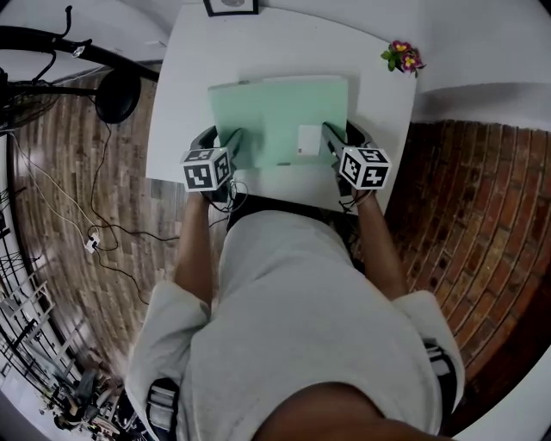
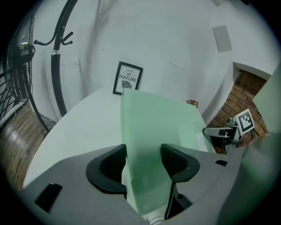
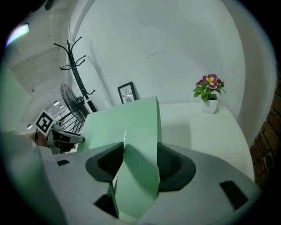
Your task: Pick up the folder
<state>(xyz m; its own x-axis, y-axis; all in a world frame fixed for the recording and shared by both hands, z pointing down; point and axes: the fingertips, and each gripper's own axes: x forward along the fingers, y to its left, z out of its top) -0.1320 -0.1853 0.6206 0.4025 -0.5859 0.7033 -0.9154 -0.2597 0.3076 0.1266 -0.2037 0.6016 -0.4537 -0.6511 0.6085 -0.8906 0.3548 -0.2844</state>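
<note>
A pale green folder (image 1: 280, 116) with a white label (image 1: 308, 140) lies flat over the white table (image 1: 194, 69); I cannot tell whether it still touches it. My left gripper (image 1: 225, 142) grips its near left edge and my right gripper (image 1: 340, 138) its near right edge. In the left gripper view the folder (image 2: 153, 127) runs between both pads of the left gripper (image 2: 143, 160), which press on it. In the right gripper view the folder's thick edge (image 3: 127, 123) fills the gap of the right gripper (image 3: 139, 160), pads against it. Each gripper view shows the opposite gripper at the folder's far side.
A small potted flower (image 1: 403, 58) stands at the table's far right corner and a framed print (image 1: 231, 7) at its far edge against the wall. A coat stand (image 2: 57, 66) and a fan (image 3: 72, 103) are left of the table. Brick floor surrounds it.
</note>
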